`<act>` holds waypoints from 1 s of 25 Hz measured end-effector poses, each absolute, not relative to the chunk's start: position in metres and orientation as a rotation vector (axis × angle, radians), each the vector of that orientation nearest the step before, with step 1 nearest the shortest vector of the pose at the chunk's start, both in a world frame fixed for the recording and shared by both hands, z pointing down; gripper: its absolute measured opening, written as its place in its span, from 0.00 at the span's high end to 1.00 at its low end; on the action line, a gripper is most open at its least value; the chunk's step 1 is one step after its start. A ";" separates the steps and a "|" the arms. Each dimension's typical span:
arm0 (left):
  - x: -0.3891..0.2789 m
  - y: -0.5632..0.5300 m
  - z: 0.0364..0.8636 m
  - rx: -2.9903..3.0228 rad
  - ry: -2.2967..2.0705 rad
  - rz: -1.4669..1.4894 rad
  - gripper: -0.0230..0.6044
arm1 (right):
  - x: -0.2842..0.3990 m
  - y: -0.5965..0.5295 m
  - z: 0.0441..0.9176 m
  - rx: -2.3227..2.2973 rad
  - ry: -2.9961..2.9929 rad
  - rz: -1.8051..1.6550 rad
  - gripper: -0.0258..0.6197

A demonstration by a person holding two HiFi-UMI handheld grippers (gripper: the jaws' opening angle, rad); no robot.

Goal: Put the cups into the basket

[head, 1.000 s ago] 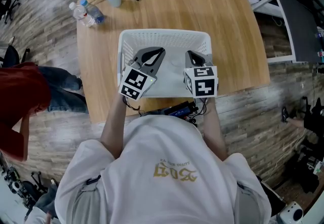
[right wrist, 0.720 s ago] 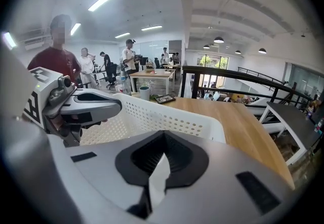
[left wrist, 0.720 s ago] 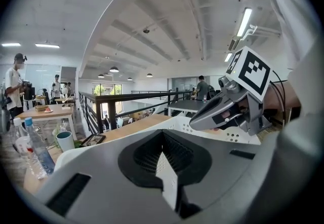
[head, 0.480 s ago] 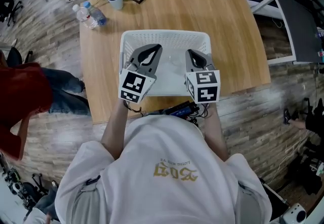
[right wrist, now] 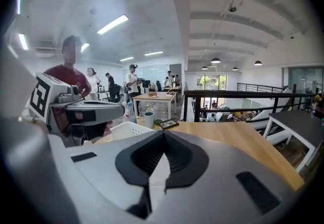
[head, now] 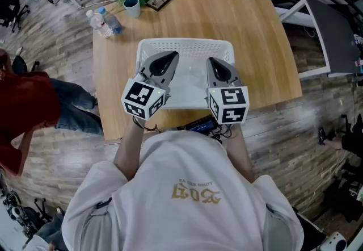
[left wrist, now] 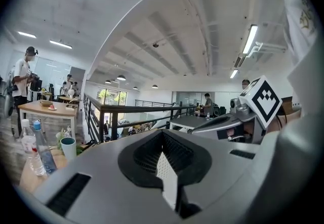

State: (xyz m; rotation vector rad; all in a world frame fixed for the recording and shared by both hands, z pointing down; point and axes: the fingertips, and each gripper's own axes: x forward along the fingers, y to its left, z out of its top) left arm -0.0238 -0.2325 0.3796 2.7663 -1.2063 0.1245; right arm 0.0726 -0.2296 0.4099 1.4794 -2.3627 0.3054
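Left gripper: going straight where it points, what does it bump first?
Probably nothing nearby. The left gripper points almost level across the white basket and bare table; the cup sits off to its left. Its height over the far rim is unclear.

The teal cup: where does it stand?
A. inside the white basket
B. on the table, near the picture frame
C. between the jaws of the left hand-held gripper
B: the teal cup stands on the table beside the picture frame, outside the white basket.
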 end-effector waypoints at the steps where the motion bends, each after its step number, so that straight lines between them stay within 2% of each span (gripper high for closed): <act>1: -0.024 -0.232 0.375 2.769 -1.213 0.113 0.95 | 0.072 -0.229 0.406 1.486 -2.374 0.303 0.94; 11: -0.028 -0.224 0.353 2.790 -1.263 0.082 0.95 | 0.079 -0.222 0.370 1.579 -2.469 0.251 0.95; 25: -0.028 -0.224 0.350 2.778 -1.280 0.068 0.95 | 0.085 -0.222 0.365 1.600 -2.485 0.242 0.95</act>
